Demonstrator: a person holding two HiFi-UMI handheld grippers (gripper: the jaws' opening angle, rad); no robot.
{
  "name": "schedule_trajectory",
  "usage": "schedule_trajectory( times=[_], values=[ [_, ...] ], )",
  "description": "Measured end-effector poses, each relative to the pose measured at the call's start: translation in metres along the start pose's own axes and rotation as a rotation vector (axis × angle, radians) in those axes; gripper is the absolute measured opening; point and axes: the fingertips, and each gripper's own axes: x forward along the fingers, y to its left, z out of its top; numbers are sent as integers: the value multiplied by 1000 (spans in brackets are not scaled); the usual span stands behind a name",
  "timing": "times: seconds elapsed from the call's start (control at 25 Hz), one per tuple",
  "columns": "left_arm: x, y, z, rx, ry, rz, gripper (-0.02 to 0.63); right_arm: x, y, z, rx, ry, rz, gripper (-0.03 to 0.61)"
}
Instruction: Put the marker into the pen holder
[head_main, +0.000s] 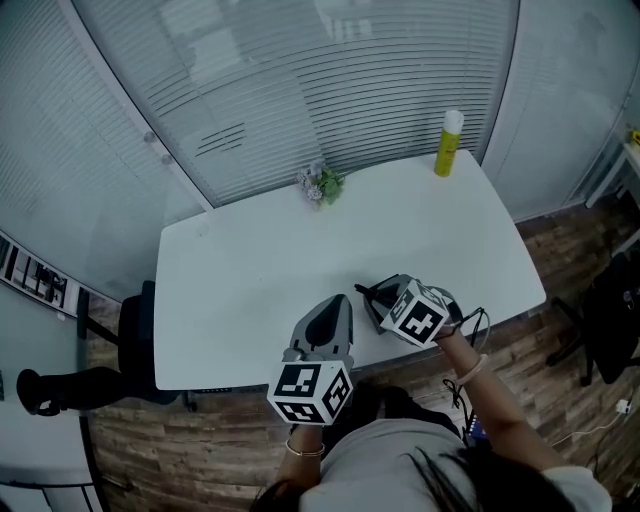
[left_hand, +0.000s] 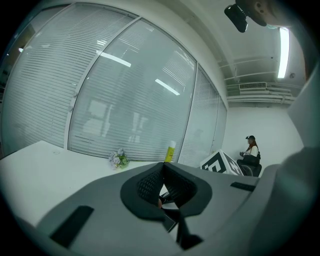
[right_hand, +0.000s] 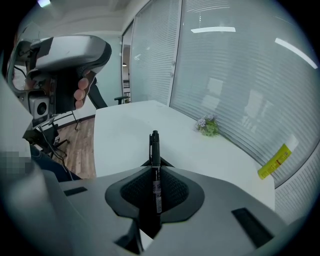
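The right gripper (right_hand: 155, 163) has its jaws pressed onto a slim black marker (right_hand: 155, 150). The marker stands lengthwise between the pads, with its capped end poking out past the tips. The left gripper (left_hand: 162, 166) has its jaws pressed together with nothing between them.

Both grippers hang over the near edge of the white rectangular table (head_main: 250, 265), just beside each other. The right gripper's tips point toward the left one. A broad bare tabletop lies between them and the far edge.

A tall yellow cylinder with a pale top (head_main: 449, 143) stands upright near the far right corner, well apart from the marker. A small sprig of artificial flowers (head_main: 321, 185) lies at the far edge.

There are two grippers, one marker, one cylinder and one sprig.
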Motion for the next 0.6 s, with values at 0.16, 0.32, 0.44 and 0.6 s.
schedule_trajectory(
  times=[0.16,0.32,0.44,0.6],
  values=[
    [-1,3,1,-8,-5,6,18,2,0,0,-16,11,1,72],
    [-1,2,1,-10,-5,2,18,1,-2,-1,-12,0,-20,72],
    [-2,1,0,-11,-3,-1,18,1,-2,0,-16,-3,-29,72],
    [-2,1,1,-15,-5,-1,18,2,-1,-1,-26,9,-24,74]
  ],
)
